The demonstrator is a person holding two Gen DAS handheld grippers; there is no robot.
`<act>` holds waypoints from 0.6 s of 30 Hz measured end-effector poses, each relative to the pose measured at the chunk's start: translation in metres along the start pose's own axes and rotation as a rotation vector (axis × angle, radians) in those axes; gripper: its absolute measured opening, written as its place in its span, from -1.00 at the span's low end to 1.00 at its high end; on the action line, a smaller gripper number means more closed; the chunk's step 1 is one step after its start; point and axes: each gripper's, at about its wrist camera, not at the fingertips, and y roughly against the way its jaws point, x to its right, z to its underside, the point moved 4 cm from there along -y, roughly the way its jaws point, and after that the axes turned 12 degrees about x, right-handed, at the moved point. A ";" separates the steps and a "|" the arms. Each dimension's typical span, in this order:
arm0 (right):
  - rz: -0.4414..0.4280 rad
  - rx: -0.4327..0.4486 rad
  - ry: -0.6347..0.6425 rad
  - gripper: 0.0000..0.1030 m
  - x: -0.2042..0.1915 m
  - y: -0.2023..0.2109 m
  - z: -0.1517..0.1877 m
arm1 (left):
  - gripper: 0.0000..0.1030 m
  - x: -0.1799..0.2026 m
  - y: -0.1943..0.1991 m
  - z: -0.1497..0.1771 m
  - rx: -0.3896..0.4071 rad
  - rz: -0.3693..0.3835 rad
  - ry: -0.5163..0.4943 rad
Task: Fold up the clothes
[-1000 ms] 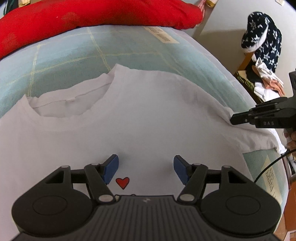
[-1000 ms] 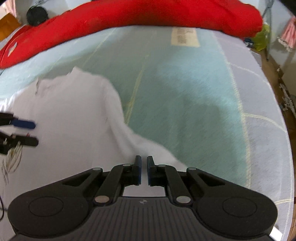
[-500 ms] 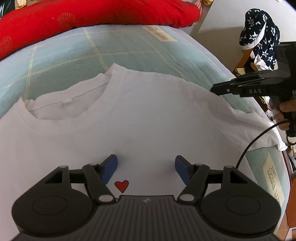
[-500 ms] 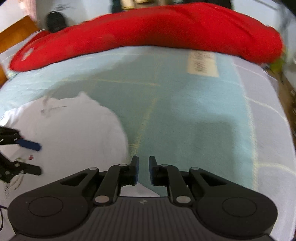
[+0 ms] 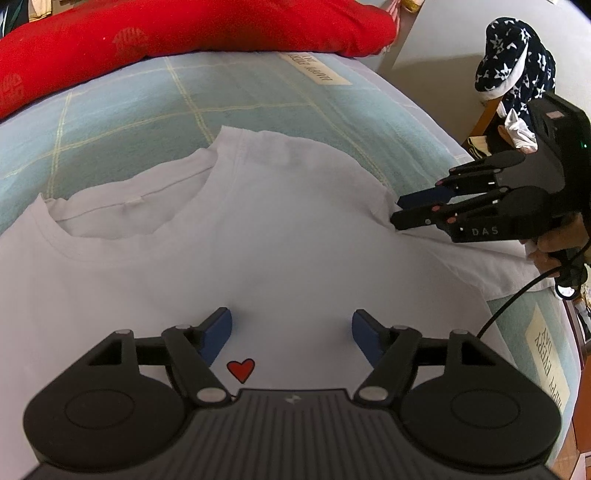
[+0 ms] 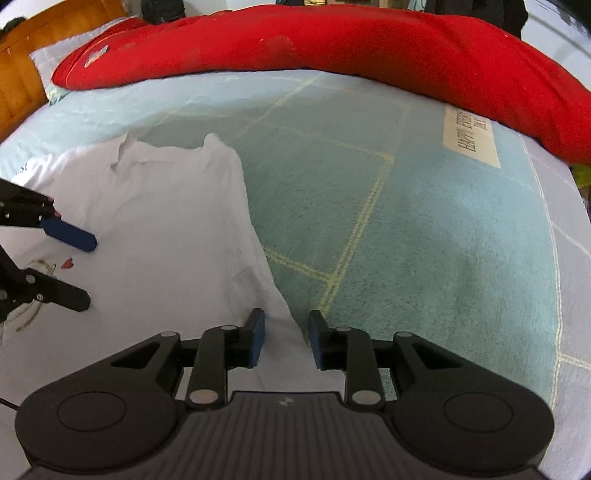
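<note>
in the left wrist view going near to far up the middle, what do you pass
left gripper → red heart print → white t-shirt → shirt collar → light blue checked bedspread → long red pillow

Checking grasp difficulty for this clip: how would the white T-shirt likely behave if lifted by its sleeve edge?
The white T-shirt is probably floppy: it lies flat with soft wrinkles and would likely drape and sag from one pinch point. It looks thin and light. Pushed, it would likely bunch on the textured blanket rather than slide. The right hand-held gripper is opening over the sleeve edge.
</note>
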 end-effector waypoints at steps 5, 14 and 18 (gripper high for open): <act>0.017 0.012 0.062 -0.77 -0.006 0.004 -0.007 | 0.40 -0.001 0.002 -0.003 0.001 0.001 0.023; 0.243 0.097 0.004 -0.74 0.034 0.019 -0.029 | 0.38 -0.002 0.009 -0.034 0.066 0.036 0.073; 0.288 0.123 -0.127 -0.66 0.048 0.062 -0.017 | 0.38 0.008 0.000 -0.056 0.101 0.089 0.011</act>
